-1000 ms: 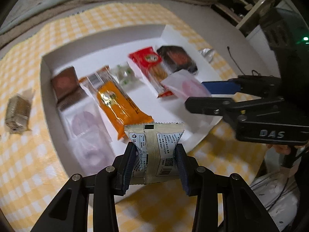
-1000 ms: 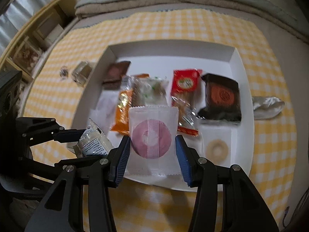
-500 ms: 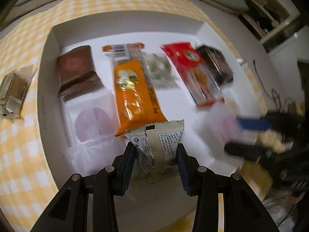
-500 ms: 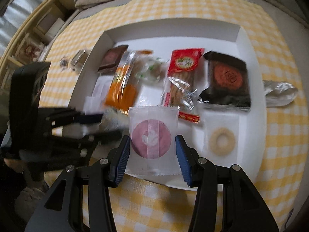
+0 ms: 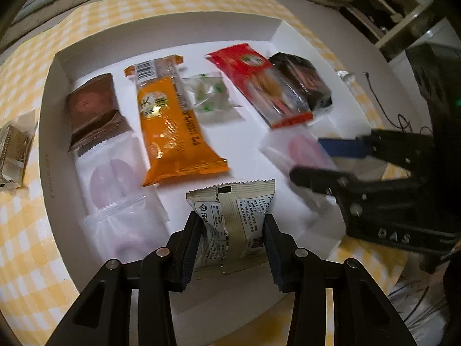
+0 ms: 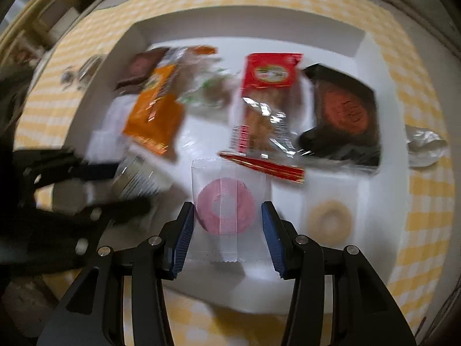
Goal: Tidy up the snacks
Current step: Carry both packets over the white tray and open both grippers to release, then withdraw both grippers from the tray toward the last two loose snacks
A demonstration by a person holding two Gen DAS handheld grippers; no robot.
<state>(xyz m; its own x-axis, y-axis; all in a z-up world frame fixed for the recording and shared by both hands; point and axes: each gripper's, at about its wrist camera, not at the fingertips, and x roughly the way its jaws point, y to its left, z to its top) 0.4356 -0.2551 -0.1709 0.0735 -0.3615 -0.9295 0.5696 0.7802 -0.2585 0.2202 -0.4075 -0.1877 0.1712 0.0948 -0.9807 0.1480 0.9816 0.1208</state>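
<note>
While the left tongs [image 5: 232, 227] pinch a crinkled silver packet [image 5: 234, 216], the right tongs [image 6: 227, 225] clasp a clear pink-ring pouch [image 6: 227, 201].

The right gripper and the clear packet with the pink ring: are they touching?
Touching. In the right wrist view both pads of the right gripper press against the side edges of the pink ring packet, with no gap visible.

Letters "DAS" stand embossed on the right gripper [image 5: 331, 158] body. The orange packet [image 5: 170, 127] carries a barcode; its print is unreadable. Small print on the silver packet [image 5: 233, 216] is illegible.
</note>
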